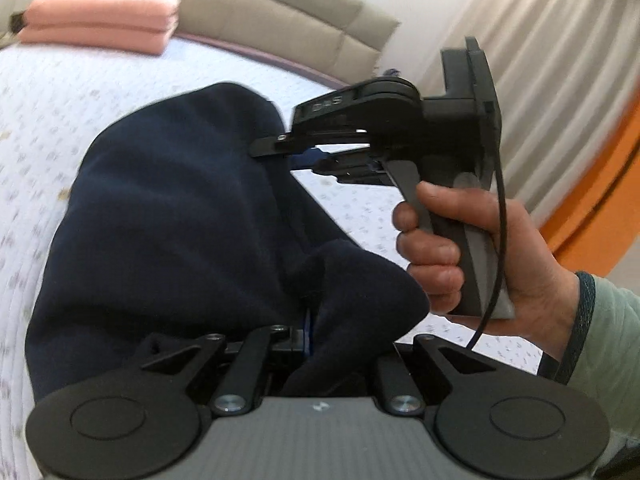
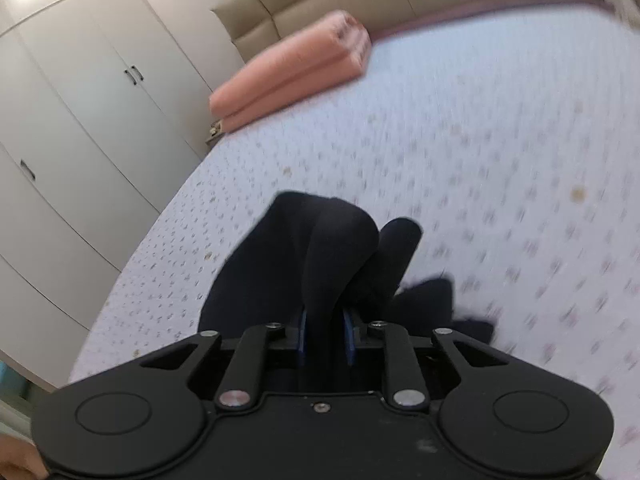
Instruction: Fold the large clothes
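Bedroom, quilted bed: both grippers clamp one dark garment.
Left view: the left gripper, lower centre, is pinched on a fold, and the right gripper, centre right, bites another edge, likely to lift it for folding; pink towels lie upper left. Right view: blue pads squeeze cloth at lower centre; wardrobe at left.

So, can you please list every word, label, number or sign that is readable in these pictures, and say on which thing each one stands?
No text can be read with confidence.
Pale marking on the right gripper, on top of its black body: too blurred to read.
Navy garment, pink folded blanket, wardrobe, bed cover: no lettering visible.
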Available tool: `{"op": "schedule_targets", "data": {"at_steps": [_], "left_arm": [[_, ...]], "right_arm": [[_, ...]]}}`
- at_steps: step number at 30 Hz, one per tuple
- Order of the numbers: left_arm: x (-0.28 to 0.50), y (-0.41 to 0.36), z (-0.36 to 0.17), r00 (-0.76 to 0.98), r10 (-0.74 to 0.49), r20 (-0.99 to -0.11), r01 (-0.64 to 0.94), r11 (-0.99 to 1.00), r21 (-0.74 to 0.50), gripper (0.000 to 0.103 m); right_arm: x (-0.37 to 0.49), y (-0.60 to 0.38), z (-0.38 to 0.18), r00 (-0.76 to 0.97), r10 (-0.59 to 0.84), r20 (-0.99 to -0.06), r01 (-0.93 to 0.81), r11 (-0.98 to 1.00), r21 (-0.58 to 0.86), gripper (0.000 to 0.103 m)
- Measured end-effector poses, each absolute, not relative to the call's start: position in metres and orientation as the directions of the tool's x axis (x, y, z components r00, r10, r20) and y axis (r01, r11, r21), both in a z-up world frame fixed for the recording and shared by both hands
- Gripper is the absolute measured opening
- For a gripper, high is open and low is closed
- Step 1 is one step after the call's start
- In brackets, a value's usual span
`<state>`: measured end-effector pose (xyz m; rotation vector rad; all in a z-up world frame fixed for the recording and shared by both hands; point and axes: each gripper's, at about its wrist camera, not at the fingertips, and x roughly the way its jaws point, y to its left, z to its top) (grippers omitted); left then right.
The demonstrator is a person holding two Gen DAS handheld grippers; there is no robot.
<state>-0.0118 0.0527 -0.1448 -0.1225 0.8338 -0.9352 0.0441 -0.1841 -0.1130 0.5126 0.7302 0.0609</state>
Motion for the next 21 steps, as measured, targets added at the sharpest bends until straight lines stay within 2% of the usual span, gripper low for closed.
{"op": "schedule_targets", "data": {"at_steps": [4, 7, 9, 11, 12, 13, 14, 16, 19, 21], "left_arm": [[-0.014, 0.032, -0.148, 0.274, -0.758, -0.592, 0.696, 0.581, -0.422, 0.010], [-0.009, 0.026, -0.179, 0.233, -0.709, -0.665, 0.669, 0.613, -0.420, 0.014], [-0.016, 0.034, -0.181, 0.200, -0.725, -0.659, 0.676, 0.589, -0.444, 0.023], [-0.027, 0.048, -0.176, 0.135, -0.760, -0.636, 0.686, 0.535, -0.493, 0.035], [-0.033, 0.059, -0.175, 0.062, -0.776, -0.627, 0.686, 0.489, -0.538, 0.037], [-0.036, 0.067, -0.176, -0.001, -0.779, -0.628, 0.673, 0.464, -0.576, 0.037], [-0.040, 0.078, -0.178, -0.076, -0.771, -0.632, 0.648, 0.443, -0.619, 0.036], [-0.050, 0.105, -0.175, -0.133, -0.756, -0.641, 0.625, 0.438, -0.647, 0.035], [-0.045, 0.142, -0.150, -0.066, -0.771, -0.633, 0.609, 0.472, -0.638, 0.035], [-0.024, 0.155, -0.130, 0.045, -0.797, -0.602, 0.596, 0.506, -0.624, 0.035]], "right_arm": [[0.039, -0.197, -0.112, 0.747, 0.141, -0.649, 0.172, 0.903, 0.394, 0.018], [0.053, -0.202, -0.152, 0.660, 0.137, -0.738, 0.243, 0.891, 0.383, 0.031], [0.048, -0.204, -0.160, 0.639, 0.126, -0.759, 0.281, 0.880, 0.383, 0.036], [0.033, -0.205, -0.150, 0.660, 0.128, -0.740, 0.291, 0.865, 0.410, 0.053], [0.023, -0.204, -0.142, 0.668, 0.106, -0.737, 0.296, 0.870, 0.394, 0.059], [0.017, -0.200, -0.136, 0.671, 0.076, -0.737, 0.298, 0.883, 0.362, 0.070], [0.006, -0.195, -0.127, 0.672, 0.043, -0.739, 0.291, 0.902, 0.318, 0.073], [-0.015, -0.184, -0.113, 0.659, 0.041, -0.751, 0.254, 0.928, 0.273, 0.070], [-0.050, -0.153, -0.088, 0.668, 0.115, -0.735, 0.161, 0.942, 0.294, 0.069], [-0.070, -0.123, -0.079, 0.672, 0.141, -0.727, 0.086, 0.960, 0.265, 0.059]]}}
